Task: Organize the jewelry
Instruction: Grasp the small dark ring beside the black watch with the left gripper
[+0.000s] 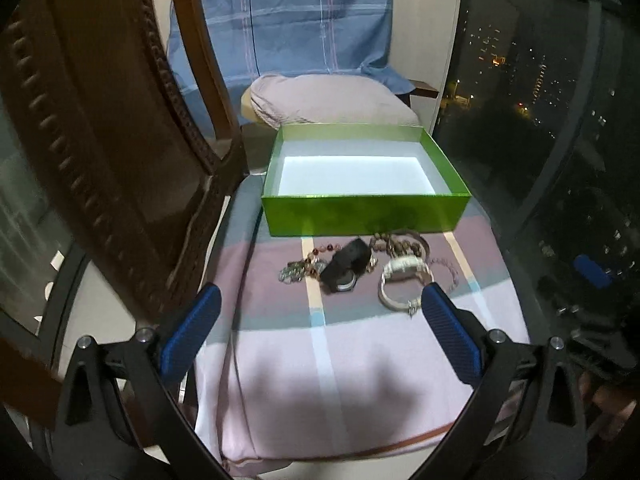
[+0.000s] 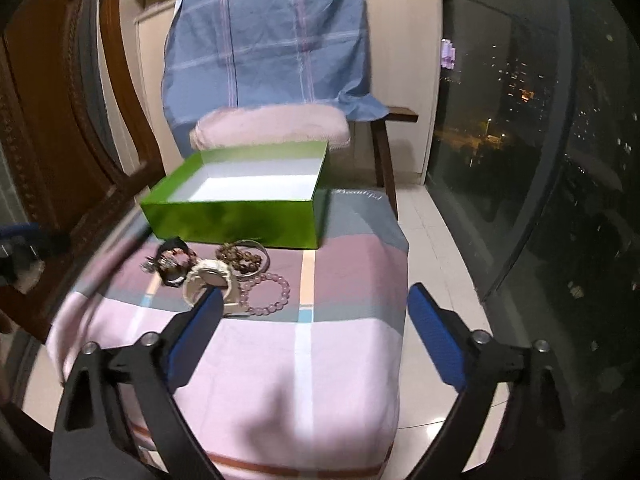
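Note:
An open green box [image 1: 364, 216] [image 2: 236, 220] with a white, bare inside stands at the back of a cloth-covered seat [image 1: 340, 352] [image 2: 304, 344]. In front of it lies a heap of jewelry: a black watch [image 1: 344, 268] [image 2: 173, 276], a white watch [image 1: 400, 276] [image 2: 208, 276], brown bead bracelets [image 1: 404, 242] [image 2: 240, 258], a pink bead bracelet [image 2: 272, 292] and a silvery beaded piece [image 1: 298, 270]. My left gripper [image 1: 320, 300] hovers open just short of the heap, nothing between its fingers. My right gripper [image 2: 316, 300] is open to the right of the heap, its left finger [image 2: 200, 328] overlapping the white watch.
A carved wooden chair [image 1: 112, 140] [image 2: 52, 120] stands close on the left. Behind the box sit a pink cushion [image 1: 328, 100] [image 2: 272, 128] and a blue checked cloth [image 1: 288, 20] [image 2: 268, 48]. Dark window glass [image 1: 540, 120] [image 2: 540, 160] and tiled floor [image 2: 436, 248] lie to the right.

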{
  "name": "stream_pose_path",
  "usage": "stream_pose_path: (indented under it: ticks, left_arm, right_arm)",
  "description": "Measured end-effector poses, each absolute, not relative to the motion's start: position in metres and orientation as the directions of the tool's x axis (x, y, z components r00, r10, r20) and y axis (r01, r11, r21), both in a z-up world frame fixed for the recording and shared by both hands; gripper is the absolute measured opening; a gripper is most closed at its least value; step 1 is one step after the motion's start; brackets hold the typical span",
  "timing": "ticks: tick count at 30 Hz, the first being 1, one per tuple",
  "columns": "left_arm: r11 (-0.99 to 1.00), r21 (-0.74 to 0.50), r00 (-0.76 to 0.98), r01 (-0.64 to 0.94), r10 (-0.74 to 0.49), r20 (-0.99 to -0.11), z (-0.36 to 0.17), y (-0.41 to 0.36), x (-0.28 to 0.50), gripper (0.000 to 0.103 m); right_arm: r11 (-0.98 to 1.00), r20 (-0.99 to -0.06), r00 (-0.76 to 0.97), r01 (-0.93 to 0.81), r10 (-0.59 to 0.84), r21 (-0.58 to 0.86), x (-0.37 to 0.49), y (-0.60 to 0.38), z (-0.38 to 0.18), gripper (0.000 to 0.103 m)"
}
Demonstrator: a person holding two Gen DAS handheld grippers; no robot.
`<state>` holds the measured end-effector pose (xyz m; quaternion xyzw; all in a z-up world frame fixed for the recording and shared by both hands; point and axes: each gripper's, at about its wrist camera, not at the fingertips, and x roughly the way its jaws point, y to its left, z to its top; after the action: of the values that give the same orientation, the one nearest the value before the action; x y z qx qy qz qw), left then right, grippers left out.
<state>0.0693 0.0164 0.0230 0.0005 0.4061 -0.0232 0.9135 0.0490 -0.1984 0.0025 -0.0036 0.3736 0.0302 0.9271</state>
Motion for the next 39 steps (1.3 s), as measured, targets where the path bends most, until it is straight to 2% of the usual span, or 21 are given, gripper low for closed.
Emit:
stream_pose_path:
  ticks: [3, 5, 8, 9, 10, 13, 17, 20, 22, 26, 33, 35, 36, 39]
  left_arm:
    - [0.997, -0.031, 0.664, 0.07, -0.07, -0.744, 0.021, 0.021, 0.094, 0.099]
    - [0.996, 0.024, 0.66, 0.091, -0.043, -0.75, 0.012, 0.019, 0.107, 0.099]
    - [0.986, 0.049, 0.632, 0.156, -0.062, -0.773, -0.019, 0.022, 0.119, 0.099]
    - [0.986, 0.088, 0.618, 0.14, -0.017, -0.786, -0.032, 0.024, 0.126, 0.097]
    - [0.987, 0.101, 0.608, 0.122, 0.006, -0.794, -0.039, 0.026, 0.133, 0.091]
    - [0.998, -0.017, 0.593, 0.066, -0.053, -0.803, -0.044, 0.041, 0.155, 0.086]
    - [0.996, -0.084, 0.57, 0.014, -0.077, -0.818, -0.048, 0.052, 0.179, 0.08]
    - [0.998, -0.067, 0.527, 0.009, -0.062, -0.848, -0.062, 0.048, 0.195, 0.075]
    - [0.998, -0.065, 0.49, -0.008, -0.052, -0.87, -0.072, 0.046, 0.203, 0.066]
    - [0.997, -0.07, 0.461, -0.02, -0.053, -0.886, -0.08, 0.044, 0.202, 0.056]
    - [0.988, -0.136, 0.412, -0.077, -0.093, -0.907, -0.097, 0.059, 0.19, 0.041]
    - [0.986, -0.149, 0.429, -0.072, -0.104, -0.897, -0.1, 0.058, 0.189, 0.032]
    - [0.986, -0.148, 0.444, -0.072, -0.101, -0.89, -0.099, 0.058, 0.187, 0.021]
    - [0.989, -0.139, 0.501, -0.047, -0.097, -0.86, -0.09, 0.055, 0.178, 0.021]
  right_arm:
    - [0.997, -0.76, 0.647, -0.077, 0.061, 0.014, 0.077, -0.197, -0.014, 0.082]
    - [0.997, -0.787, 0.615, -0.076, 0.052, 0.006, 0.089, -0.197, -0.024, 0.082]
    - [0.996, -0.797, 0.603, -0.081, 0.032, -0.022, 0.106, -0.196, -0.033, 0.082]
    - [0.996, -0.794, 0.607, -0.082, 0.03, -0.025, 0.109, -0.197, -0.035, 0.082]
    - [0.996, -0.799, 0.601, -0.083, 0.028, -0.028, 0.115, -0.198, -0.038, 0.082]
    - [0.998, -0.807, 0.59, -0.063, 0.028, -0.011, 0.122, -0.202, -0.041, 0.082]
    - [0.998, -0.803, 0.592, -0.037, 0.066, 0.055, 0.125, -0.205, -0.039, 0.082]
    - [0.997, -0.804, 0.589, -0.06, 0.081, 0.056, 0.127, -0.196, -0.04, 0.082]
    - [0.996, -0.806, 0.586, -0.075, 0.087, 0.052, 0.127, -0.19, -0.039, 0.082]
    - [0.994, -0.797, 0.595, -0.087, 0.104, 0.065, 0.124, -0.187, -0.033, 0.082]
    - [0.993, -0.801, 0.588, -0.083, 0.116, 0.084, 0.117, -0.194, -0.031, 0.082]
    - [0.993, -0.798, 0.59, -0.084, 0.118, 0.085, 0.116, -0.194, -0.03, 0.082]
    - [0.993, -0.797, 0.593, -0.084, 0.116, 0.082, 0.116, -0.194, -0.029, 0.082]
    - [0.993, -0.795, 0.596, -0.082, 0.117, 0.084, 0.113, -0.195, -0.029, 0.082]
